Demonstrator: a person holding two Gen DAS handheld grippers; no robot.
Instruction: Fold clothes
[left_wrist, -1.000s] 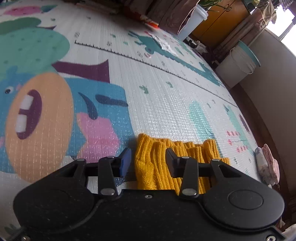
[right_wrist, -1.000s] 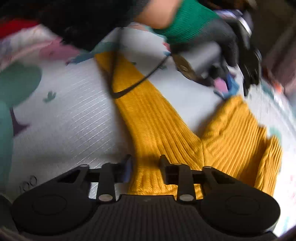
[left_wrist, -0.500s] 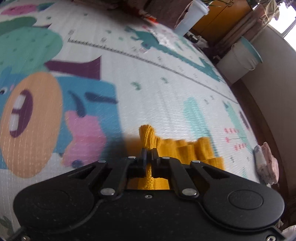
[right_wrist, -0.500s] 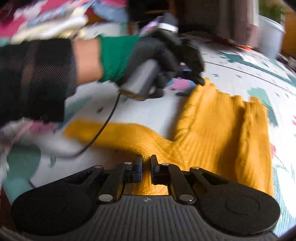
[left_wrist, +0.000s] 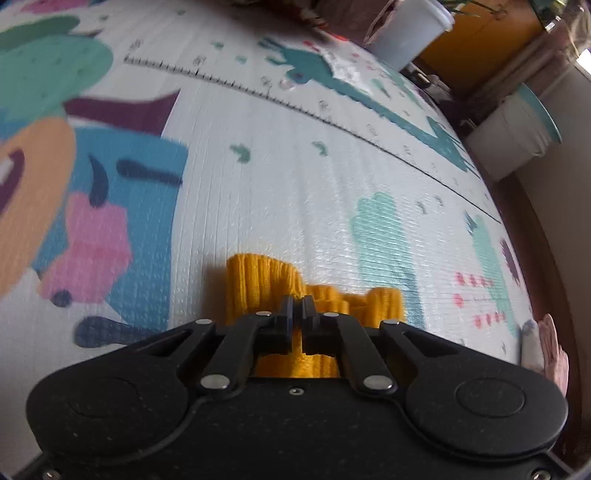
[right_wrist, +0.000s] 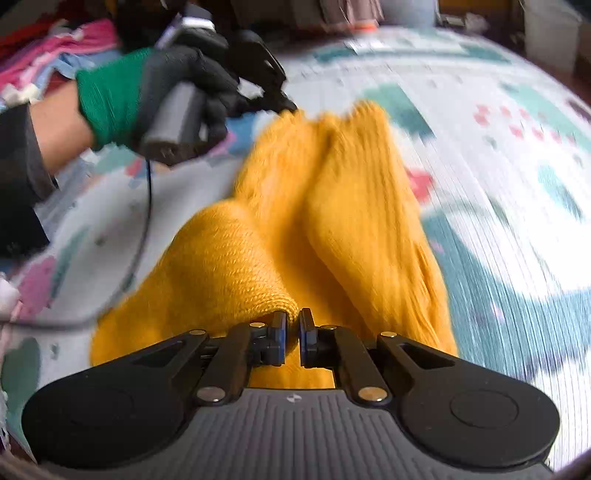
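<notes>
A mustard-yellow knitted garment lies bunched on the patterned play mat. My right gripper is shut on one end of it, the cloth lifted between the jaws. In the right wrist view the gloved left hand holds the left gripper, pinching the garment's far end. In the left wrist view my left gripper is shut on the ribbed edge of the garment, held just above the mat.
White buckets and an orange cabinet stand beyond the mat's far right edge. A small pink and white bundle lies at the mat's right edge. A pile of colourful clothes sits at the left.
Both grippers went from open around the yellow garment to shut on it. The garment has been pulled up off the mat and gathered into folds between them.
</notes>
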